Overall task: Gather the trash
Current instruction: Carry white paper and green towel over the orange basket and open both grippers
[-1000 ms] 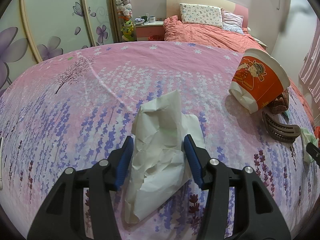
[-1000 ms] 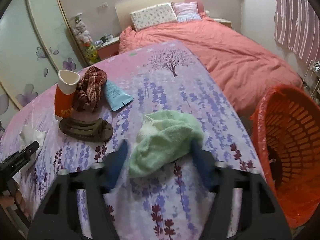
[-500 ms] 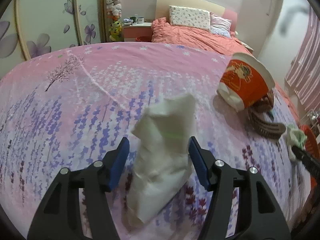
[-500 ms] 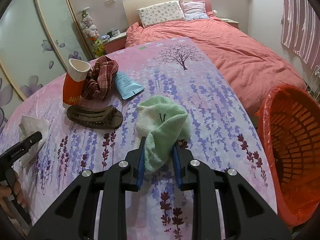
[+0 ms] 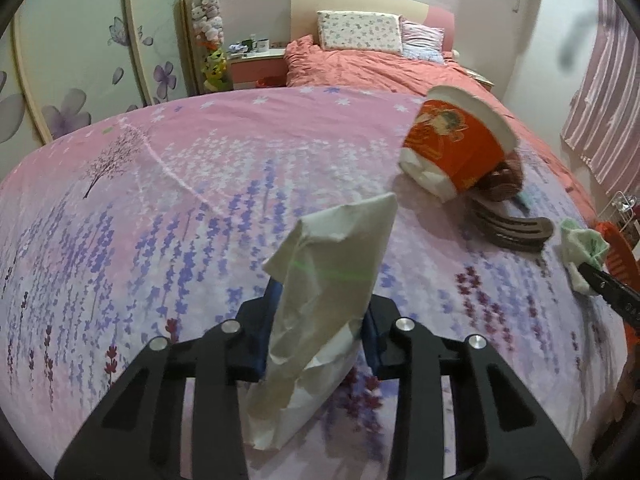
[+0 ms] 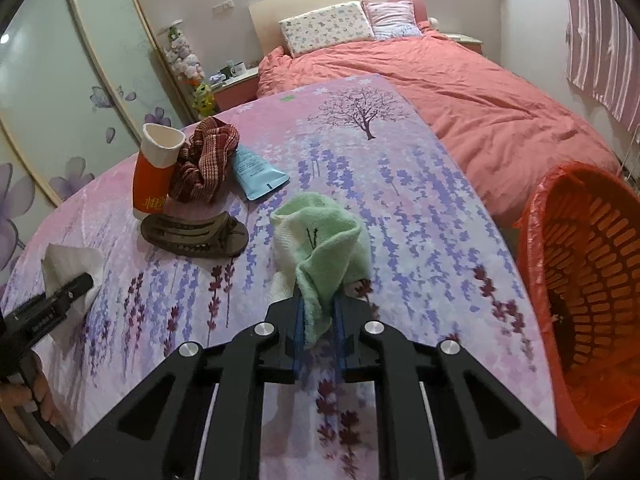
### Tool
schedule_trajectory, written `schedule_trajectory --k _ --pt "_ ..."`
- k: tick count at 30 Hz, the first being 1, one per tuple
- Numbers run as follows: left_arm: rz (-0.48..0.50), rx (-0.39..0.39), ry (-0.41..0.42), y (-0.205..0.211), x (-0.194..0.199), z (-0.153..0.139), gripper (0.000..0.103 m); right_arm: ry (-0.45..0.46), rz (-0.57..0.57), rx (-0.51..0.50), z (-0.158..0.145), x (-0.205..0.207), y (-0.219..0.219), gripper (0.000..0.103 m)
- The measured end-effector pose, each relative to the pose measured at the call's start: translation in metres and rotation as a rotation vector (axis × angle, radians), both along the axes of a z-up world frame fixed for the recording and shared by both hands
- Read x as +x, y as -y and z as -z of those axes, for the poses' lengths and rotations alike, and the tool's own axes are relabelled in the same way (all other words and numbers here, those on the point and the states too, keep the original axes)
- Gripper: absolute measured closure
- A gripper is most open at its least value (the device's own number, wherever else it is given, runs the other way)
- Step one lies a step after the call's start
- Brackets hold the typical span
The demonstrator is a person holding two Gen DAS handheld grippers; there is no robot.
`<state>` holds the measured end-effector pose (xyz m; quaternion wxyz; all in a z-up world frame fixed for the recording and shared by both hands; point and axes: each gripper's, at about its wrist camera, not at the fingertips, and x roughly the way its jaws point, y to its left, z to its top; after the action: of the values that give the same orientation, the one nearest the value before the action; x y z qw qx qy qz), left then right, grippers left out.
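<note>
A crumpled white paper (image 5: pixel 332 264) stands up between the blue pads of my left gripper (image 5: pixel 320 304). The jaws are closing and pinch it at its lower part, above the floral cloth (image 5: pixel 160 200). My right gripper (image 6: pixel 318 308) is shut on a bunched green and white cloth (image 6: pixel 320 224), a fold of it squeezed between the pads. The right wrist view also shows the left gripper (image 6: pixel 52 304) at the far left with the paper (image 6: pixel 68 260). In the left wrist view the green cloth (image 5: pixel 580 244) sits at the right edge.
An orange paper cup (image 6: pixel 154 176), a brown knitted scarf (image 6: pixel 204 164), a blue tube (image 6: pixel 256 172) and a brown sandal (image 6: pixel 192 236) lie on the cloth between the grippers. An orange basket (image 6: pixel 592 280) lined with an orange bag stands off the table's right edge. A bed (image 6: pixel 480 100) lies behind.
The left jaws closed in on the white paper, which now stands up between them. The right jaws closed from wide apart onto the green cloth and bunched it up.
</note>
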<state>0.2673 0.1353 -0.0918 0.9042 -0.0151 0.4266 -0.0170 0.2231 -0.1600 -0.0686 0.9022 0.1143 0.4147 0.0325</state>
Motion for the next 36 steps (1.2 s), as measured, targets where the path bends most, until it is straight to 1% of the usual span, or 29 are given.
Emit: schedule_trajectory --k 4,11,15,20,28,31,36 --pt "0.024 -0.002 0.029 0.011 -0.009 -0.015 0.067 0.025 0.004 0.008 -0.008 -0.017 0.006 0.091" --pt "0.086 -0.032 0.081 0.046 -0.028 -0.049 0.067 0.109 0.022 0.006 -0.045 -0.046 0.02 0.091" --pt "0.136 -0.064 0.109 0.071 -0.039 -0.071 0.067 0.169 0.039 -0.008 -0.07 -0.064 0.031 0.091" --pt "0.211 -0.09 0.141 0.104 -0.052 -0.093 0.067 0.22 0.07 -0.033 -0.088 -0.083 0.048 0.091" --pt "0.35 -0.119 0.168 0.173 -0.071 -0.113 0.067 0.261 0.141 -0.068 -0.097 -0.108 0.083 0.091" --pt "0.407 -0.136 0.168 0.206 -0.075 -0.117 0.067 0.27 0.178 -0.077 -0.097 -0.115 0.104 0.091" --pt "0.511 -0.178 0.154 0.264 -0.079 -0.116 0.067 0.28 0.257 -0.065 -0.096 -0.124 0.145 0.091"
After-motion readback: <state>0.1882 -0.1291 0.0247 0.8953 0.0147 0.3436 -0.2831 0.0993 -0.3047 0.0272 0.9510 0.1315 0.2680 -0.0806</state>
